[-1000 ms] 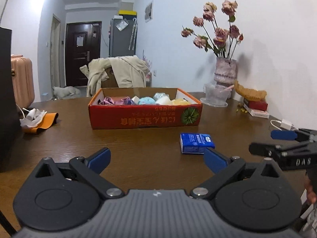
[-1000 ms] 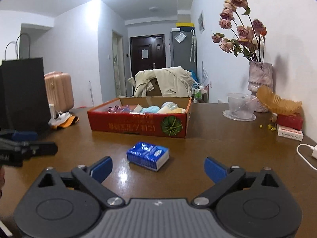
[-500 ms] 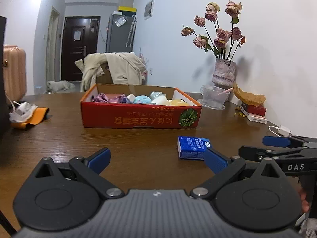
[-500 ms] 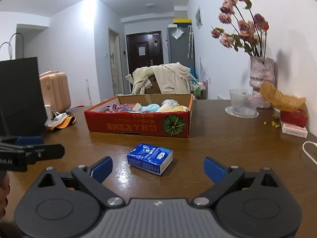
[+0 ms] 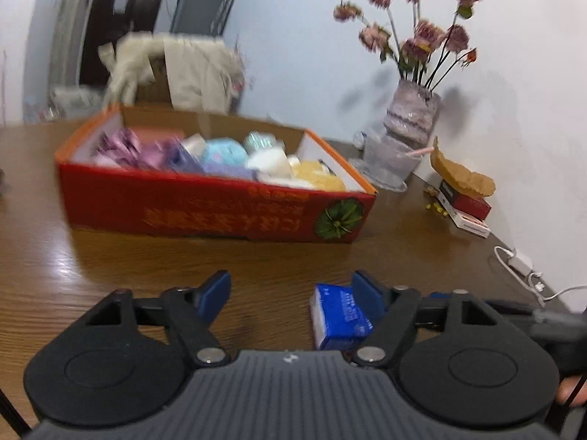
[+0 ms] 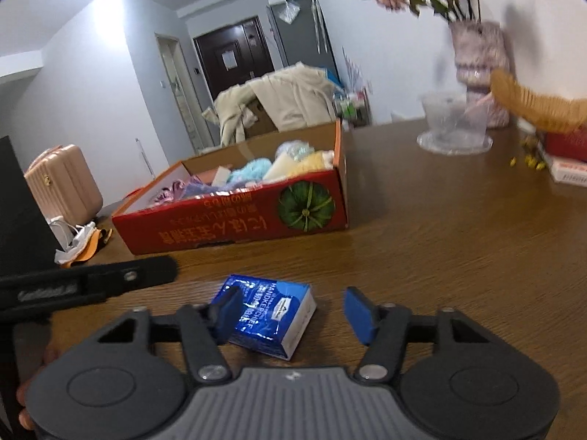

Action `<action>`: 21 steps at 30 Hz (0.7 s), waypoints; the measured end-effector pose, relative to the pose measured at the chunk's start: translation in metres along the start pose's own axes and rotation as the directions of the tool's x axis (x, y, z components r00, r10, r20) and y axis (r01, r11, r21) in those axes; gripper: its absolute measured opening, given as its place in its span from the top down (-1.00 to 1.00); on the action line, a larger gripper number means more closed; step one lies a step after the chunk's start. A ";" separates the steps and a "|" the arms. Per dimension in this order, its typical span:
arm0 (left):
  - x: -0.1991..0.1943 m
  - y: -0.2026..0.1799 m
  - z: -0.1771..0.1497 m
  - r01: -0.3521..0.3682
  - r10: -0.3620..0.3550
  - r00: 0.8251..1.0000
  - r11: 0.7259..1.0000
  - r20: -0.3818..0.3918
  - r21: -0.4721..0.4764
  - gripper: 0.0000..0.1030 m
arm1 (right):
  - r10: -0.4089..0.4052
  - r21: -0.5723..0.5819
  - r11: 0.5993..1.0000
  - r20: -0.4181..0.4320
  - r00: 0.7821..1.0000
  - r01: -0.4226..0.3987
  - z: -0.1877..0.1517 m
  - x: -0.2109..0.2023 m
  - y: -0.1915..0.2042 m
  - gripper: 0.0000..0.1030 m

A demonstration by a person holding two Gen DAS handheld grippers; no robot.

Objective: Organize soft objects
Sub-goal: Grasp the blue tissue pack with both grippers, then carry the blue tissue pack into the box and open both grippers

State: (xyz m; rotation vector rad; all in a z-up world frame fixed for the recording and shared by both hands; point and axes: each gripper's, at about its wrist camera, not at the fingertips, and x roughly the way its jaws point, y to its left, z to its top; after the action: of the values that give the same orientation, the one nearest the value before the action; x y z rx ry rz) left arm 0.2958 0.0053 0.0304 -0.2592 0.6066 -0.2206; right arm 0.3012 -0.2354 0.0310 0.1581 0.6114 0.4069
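Blue tissue pack lies on the surface, lower centre. Left gripper and right gripper: jaws closing, apart, pack between them, not clamped.

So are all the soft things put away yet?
Nearly. The red box already holds a pile of soft things. The blue tissue pack lies on the table, outside the box. Both grippers, left and right, are closing around it, neither gripping yet. Left: lift it into the box.
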 end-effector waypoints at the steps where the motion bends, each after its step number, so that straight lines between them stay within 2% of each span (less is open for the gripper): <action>1: 0.010 0.002 0.001 0.020 -0.021 0.999 0.999 -0.031 -0.027 -0.21 | -0.005 -0.004 1.000 -0.007 1.000 0.005 0.000 0.004 0.000 0.03; 3: 0.025 0.003 -0.001 0.051 -0.055 0.996 0.997 -0.077 -0.052 0.11 | 0.010 -0.004 1.000 -0.019 1.000 -0.010 0.000 0.012 0.000 0.26; 5: 0.036 0.004 -0.005 0.084 -0.091 0.990 0.994 -0.106 -0.068 0.28 | 0.022 0.008 1.000 -0.034 0.999 -0.021 0.001 0.020 -0.002 0.44; 6: 0.039 0.005 -0.007 0.100 -0.110 0.987 0.992 -0.119 -0.080 0.38 | 0.031 0.011 0.999 -0.039 0.999 -0.031 0.001 0.024 -0.003 0.44; 9: 0.044 0.009 -0.012 0.136 -0.150 0.980 0.984 -0.129 -0.114 0.41 | 0.051 0.024 0.998 -0.038 0.998 -0.050 0.002 0.028 -0.005 0.48; 13: 0.042 0.009 -0.013 0.142 -0.156 0.980 0.983 -0.126 -0.113 0.45 | 0.071 0.034 0.997 -0.036 0.997 -0.070 0.001 0.030 -0.009 0.47; 15: 0.041 0.008 -0.013 0.149 -0.161 0.980 0.983 -0.120 -0.105 0.57 | 0.076 0.032 0.997 -0.039 0.996 -0.075 0.002 0.031 -0.010 0.47; 21: 0.044 0.012 -0.015 0.148 -0.169 0.978 0.976 -0.120 -0.161 0.55 | 0.114 0.081 0.991 -0.068 0.991 -0.108 0.002 0.034 -0.017 0.38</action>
State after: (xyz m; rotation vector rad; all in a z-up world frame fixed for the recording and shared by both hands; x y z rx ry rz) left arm 0.3237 0.0015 -0.0081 -0.4434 0.7374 -0.3489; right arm 0.3335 -0.2368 0.0106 0.2526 0.6921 0.4988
